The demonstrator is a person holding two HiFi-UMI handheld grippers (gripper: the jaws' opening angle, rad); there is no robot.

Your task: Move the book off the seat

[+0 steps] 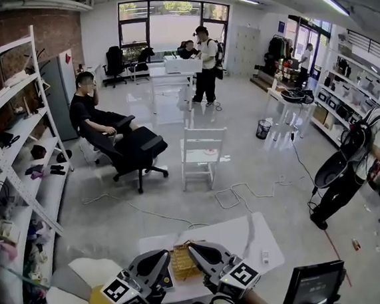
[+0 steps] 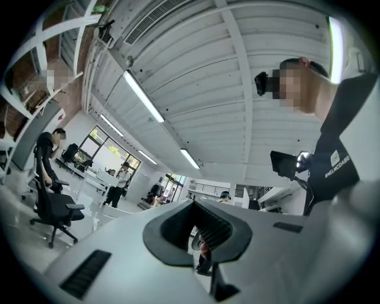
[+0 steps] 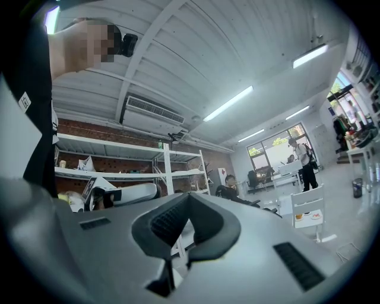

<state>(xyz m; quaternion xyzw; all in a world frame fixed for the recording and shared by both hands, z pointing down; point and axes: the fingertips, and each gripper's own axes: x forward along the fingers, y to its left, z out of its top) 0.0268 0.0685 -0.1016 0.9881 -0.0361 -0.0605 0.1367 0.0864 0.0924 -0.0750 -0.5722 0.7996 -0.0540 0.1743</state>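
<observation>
Both grippers are low at the near edge of the head view, over a white table [image 1: 241,233]. The left gripper [image 1: 161,255] has its jaws pressed together with nothing between them, and the right gripper [image 1: 194,248] also has its jaws together and holds nothing. A woven basket [image 1: 182,264] lies on the table between the two. The book [image 1: 210,152], small and pale from here, lies flat on the seat of a white chair [image 1: 202,136] in the middle of the floor, well apart from both grippers.
</observation>
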